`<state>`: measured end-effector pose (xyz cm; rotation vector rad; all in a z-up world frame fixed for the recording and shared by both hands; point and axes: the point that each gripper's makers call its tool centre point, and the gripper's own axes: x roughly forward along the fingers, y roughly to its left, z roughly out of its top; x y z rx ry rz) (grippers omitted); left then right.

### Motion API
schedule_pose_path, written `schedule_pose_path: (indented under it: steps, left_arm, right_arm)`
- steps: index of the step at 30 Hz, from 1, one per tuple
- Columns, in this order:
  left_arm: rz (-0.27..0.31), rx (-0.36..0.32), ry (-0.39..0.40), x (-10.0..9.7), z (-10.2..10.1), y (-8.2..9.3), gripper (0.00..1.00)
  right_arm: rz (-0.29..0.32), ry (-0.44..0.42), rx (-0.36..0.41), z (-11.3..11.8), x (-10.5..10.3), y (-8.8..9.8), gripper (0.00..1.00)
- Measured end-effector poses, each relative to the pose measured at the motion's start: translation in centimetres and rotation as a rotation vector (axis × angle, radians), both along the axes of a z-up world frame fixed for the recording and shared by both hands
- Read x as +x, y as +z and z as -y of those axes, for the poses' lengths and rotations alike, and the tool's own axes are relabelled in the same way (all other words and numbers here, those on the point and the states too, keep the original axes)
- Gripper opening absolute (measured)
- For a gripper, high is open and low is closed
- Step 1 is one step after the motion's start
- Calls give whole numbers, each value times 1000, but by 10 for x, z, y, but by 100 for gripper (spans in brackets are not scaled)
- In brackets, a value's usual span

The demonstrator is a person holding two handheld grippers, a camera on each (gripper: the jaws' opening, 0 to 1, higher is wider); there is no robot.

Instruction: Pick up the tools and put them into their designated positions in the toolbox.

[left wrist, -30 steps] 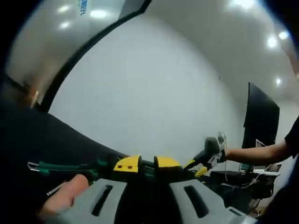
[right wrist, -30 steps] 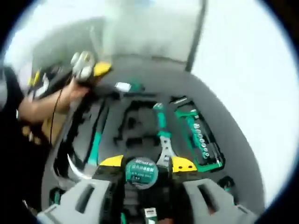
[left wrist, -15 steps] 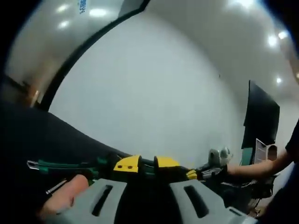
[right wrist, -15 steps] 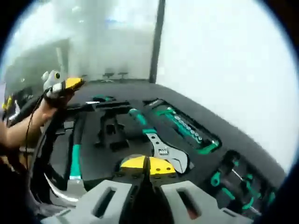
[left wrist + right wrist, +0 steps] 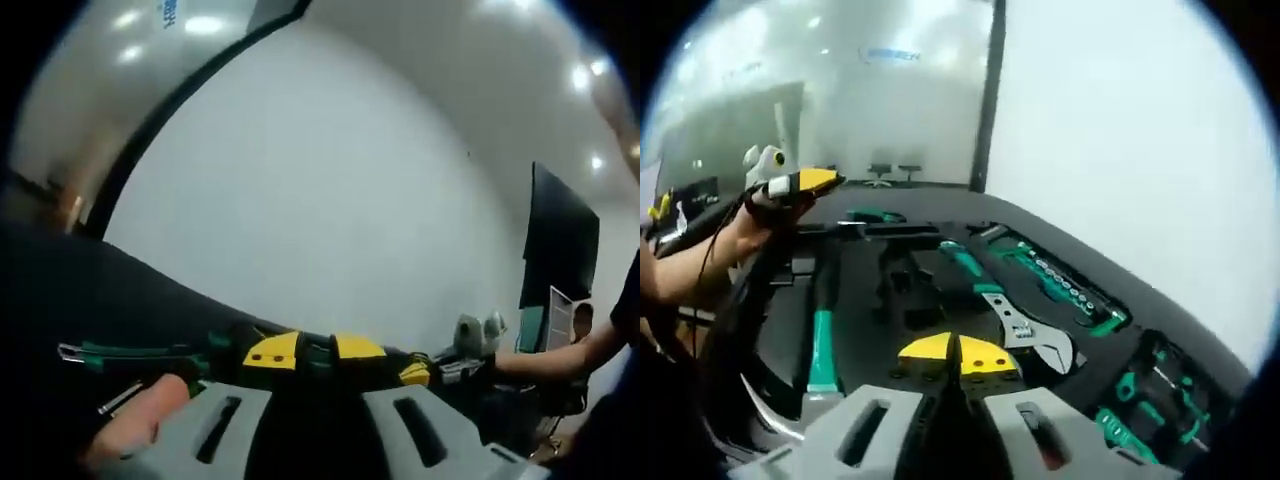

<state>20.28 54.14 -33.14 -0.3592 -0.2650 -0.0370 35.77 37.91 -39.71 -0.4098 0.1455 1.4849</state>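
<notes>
The left gripper (image 5: 315,352) holds a long green-handled tool (image 5: 130,352) crosswise between its jaws, the tool's long axis running across the left gripper view, its metal tip far out on one side. In the right gripper view the left gripper (image 5: 800,182) hovers over the far edge of the toolbox (image 5: 1200,350), nearest the empty slots there. The right gripper (image 5: 958,357) has its jaws closed and empty, above the seated adjustable wrench (image 5: 1010,315) and hammer (image 5: 820,345).
</notes>
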Motion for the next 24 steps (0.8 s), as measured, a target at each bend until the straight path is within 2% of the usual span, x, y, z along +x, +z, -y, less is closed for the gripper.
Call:
schedule_pose_path:
  steps: [1, 3, 4, 5, 6, 8, 9, 11, 12, 13, 15, 16, 17, 18, 19, 20, 21, 22, 23, 24]
  left_arm:
    - [-1, 2, -1, 0, 3, 0, 13]
    - [-9, 12, -2, 0, 3, -2, 13]
    - [-12, 14, -3, 1, 4, -2, 13]
    - [-15, 16, -2, 0, 5, -3, 13]
    - [-17, 20, -2, 0, 6, -3, 13]
    - [-19, 27, 0, 0, 7, -3, 13]
    - [-21, 30, 2, 0, 6, -3, 13]
    - [-24, 31, 7, 0, 7, -4, 13]
    - [-22, 27, 7, 0, 7, -4, 13]
    - [-18, 22, 6, 0, 6, -3, 13]
    - [-8, 16, 4, -2, 6, -2, 13]
    - [-5, 16, 4, -3, 6, -1, 13]
    - [0, 19, 6, -3, 7, 0, 13]
    - [1, 35, 14, -3, 8, 1, 13]
    - [-7, 57, 22, -3, 9, 1, 13]
    - [-25, 91, 35, -2, 9, -1, 13]
    - [-33, 127, 62, -1, 10, 0, 13]
    - [2, 188, 105, -4, 12, 9, 13]
    - [60, 228, 126, -10, 16, 22, 14]
    - [199, 325, 194, -24, 20, 49, 25]
  right_arm:
    - [-33, -11, 6, -5, 6, 3, 0]
    - [-42, 3, 19, -10, 14, 5, 0]
    - [-65, 55, 30, -10, -3, 3, 0]
    - [-69, 58, 45, -8, -5, 1, 0]
    - [-47, 30, 72, -3, -4, 9, 0]
    - [-5, 41, 96, 3, -11, 13, 0]
    - [-28, 56, 78, 0, -11, 7, 0]
    - [-29, 62, 81, 3, -13, 7, 0]
    - [-28, 77, 109, 3, -19, 14, 0]
    - [-22, 111, 167, 5, -31, 31, 0]
    - [29, 198, 337, 20, -63, 80, 0]
    - [85, 233, 428, 34, -79, 107, 1]
    - [169, 249, 508, 53, -91, 130, 5]
    - [286, 239, 568, 74, -97, 147, 7]
    - [441, 192, 597, 99, -96, 157, 7]
    - [618, 111, 591, 124, -87, 160, 7]
    - [738, 9, 579, 143, -75, 163, 6]
    - [760, -147, 598, 177, -53, 170, 5]
    - [638, -221, 702, 200, -40, 176, 5]
    - [536, -289, 833, 227, -28, 188, 6]
